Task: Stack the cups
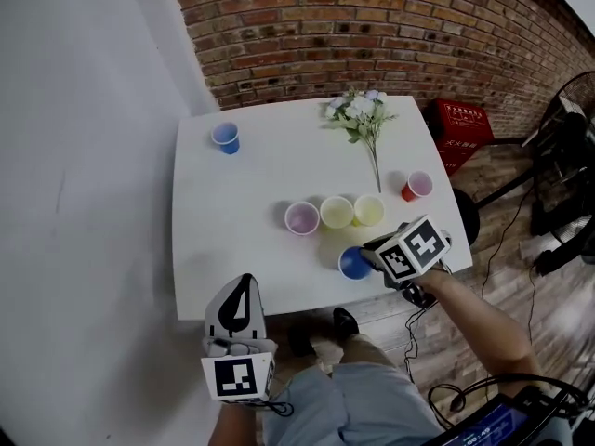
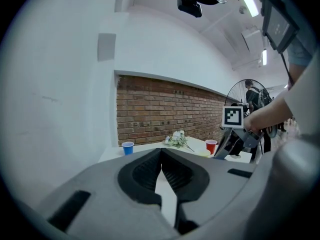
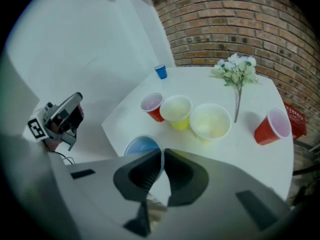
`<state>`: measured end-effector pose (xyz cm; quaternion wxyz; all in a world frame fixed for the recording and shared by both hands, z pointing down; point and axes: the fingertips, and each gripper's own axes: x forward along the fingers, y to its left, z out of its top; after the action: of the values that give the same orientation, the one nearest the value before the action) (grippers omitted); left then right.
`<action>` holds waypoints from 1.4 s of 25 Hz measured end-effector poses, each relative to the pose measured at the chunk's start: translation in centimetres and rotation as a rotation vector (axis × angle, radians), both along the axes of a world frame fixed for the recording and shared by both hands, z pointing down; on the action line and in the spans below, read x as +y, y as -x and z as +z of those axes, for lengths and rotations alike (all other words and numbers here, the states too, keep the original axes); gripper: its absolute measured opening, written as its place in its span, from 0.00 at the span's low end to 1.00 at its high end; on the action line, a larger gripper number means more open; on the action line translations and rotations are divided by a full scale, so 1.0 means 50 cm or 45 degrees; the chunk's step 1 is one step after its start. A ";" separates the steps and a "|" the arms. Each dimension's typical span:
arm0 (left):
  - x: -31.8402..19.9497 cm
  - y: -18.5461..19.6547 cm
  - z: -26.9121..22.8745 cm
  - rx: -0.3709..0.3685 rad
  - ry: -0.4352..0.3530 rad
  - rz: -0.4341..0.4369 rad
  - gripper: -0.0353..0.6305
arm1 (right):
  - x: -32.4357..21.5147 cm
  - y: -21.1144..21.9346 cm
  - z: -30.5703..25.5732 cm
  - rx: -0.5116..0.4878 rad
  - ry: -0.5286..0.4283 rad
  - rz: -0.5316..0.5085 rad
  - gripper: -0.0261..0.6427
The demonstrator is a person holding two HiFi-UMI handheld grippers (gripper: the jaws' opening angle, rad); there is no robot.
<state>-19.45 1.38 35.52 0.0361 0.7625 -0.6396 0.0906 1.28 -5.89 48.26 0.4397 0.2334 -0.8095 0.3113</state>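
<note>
- Six cups stand on the white bench (image 1: pixel 270 170). Three sit rim to rim in a row: a red-walled cup (image 3: pixel 151 107), a yellow cup (image 3: pixel 176 112) and a pale yellow cup (image 3: pixel 210 122). They look grouped as the likely base for the stack.
- The right gripper (image 3: pixel 162 155) points steeply down at the bench's near edge. It is clamped on the rim of the near blue cup (image 3: pixel 141 146), with one jaw inside the cup and one outside. A pinch on the thin wall seems the surest way to lift a light cup onto another.
- The left gripper (image 2: pixel 161 152) hangs off the bench's near-left corner. Its jaws are together with nothing between them, and it appears to be waiting its turn.
- A far blue cup (image 1: pixel 224 137) at the back-left corner and a lone red cup (image 1: pixel 418 186) on the right sit well apart from the row. They are probably still to be collected.
- A spray of white flowers (image 1: pixel 361 114) lies clear of the cups.
- Only the right gripper view shows the pinch on the rim. From the head view, the marker cube (image 1: pixel 414 247) covers the jaws.
- From overhead the first row cup shows only its pale lilac inside. The lower gripper view shows its red wall.
</note>
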 end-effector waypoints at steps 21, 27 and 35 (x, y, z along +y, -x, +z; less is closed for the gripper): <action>0.025 0.021 -0.028 -0.001 -0.056 -0.105 0.07 | -0.224 -0.007 -0.180 -0.075 0.256 0.046 0.08; 0.028 0.036 -0.013 0.006 -0.033 -0.141 0.07 | -0.236 -0.002 -0.146 -0.050 0.283 0.042 0.08; 0.020 0.040 -0.011 0.003 -0.017 -0.154 0.07 | -0.236 0.001 -0.120 -0.027 0.301 0.027 0.08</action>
<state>-21.46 2.38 34.96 0.0373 0.7228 -0.6850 0.0831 1.22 -17.69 42.25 0.4522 0.1851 -0.7693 0.4116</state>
